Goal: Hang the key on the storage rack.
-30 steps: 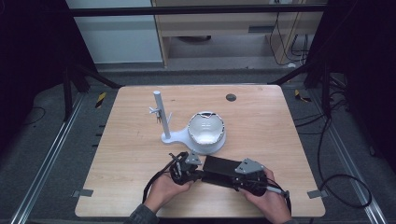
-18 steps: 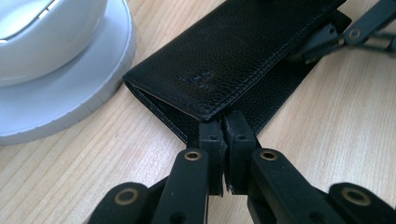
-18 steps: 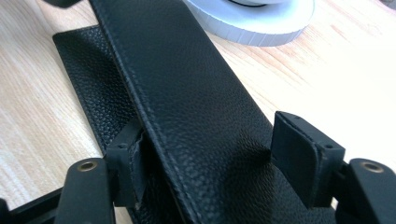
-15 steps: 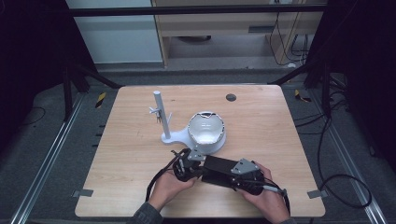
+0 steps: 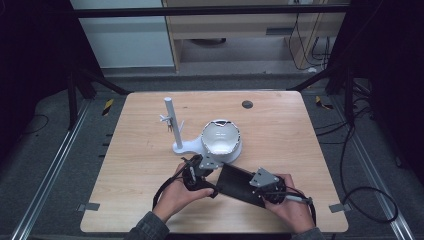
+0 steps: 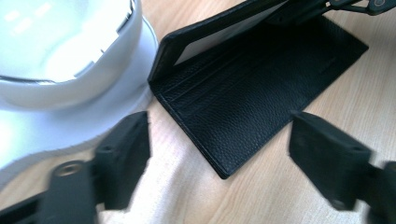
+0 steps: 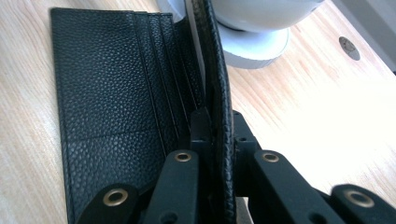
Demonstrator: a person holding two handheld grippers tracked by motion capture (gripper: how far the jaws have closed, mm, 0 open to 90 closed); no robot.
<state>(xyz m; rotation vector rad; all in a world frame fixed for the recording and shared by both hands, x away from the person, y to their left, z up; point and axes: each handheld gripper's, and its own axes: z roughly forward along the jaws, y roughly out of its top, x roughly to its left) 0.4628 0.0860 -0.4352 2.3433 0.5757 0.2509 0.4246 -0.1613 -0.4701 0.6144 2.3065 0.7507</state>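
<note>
A black leather wallet (image 5: 239,183) lies open on the wooden table (image 5: 280,130) near its front edge. One half lies flat (image 7: 107,93), showing card slots. The other half (image 7: 215,70) stands raised on edge, and my right gripper (image 7: 215,122) is shut on that flap. My left gripper (image 6: 219,140) hovers open just short of the wallet's near corner (image 6: 224,172), its jaws wide apart with nothing between them. In the high view the left gripper (image 5: 196,172) is at the wallet's left end and the right gripper (image 5: 267,184) at its right end.
A white stand with a round bowl-like dish (image 5: 221,140) and an upright post (image 5: 171,117) sits just behind the wallet, close to the raised flap. A small dark hole (image 5: 247,104) marks the table's far side. Cables trail from both grippers.
The wallet's flap has been lifted further by the right gripper. The left gripper has shifted slightly at the wallet's left end and stands open.
</note>
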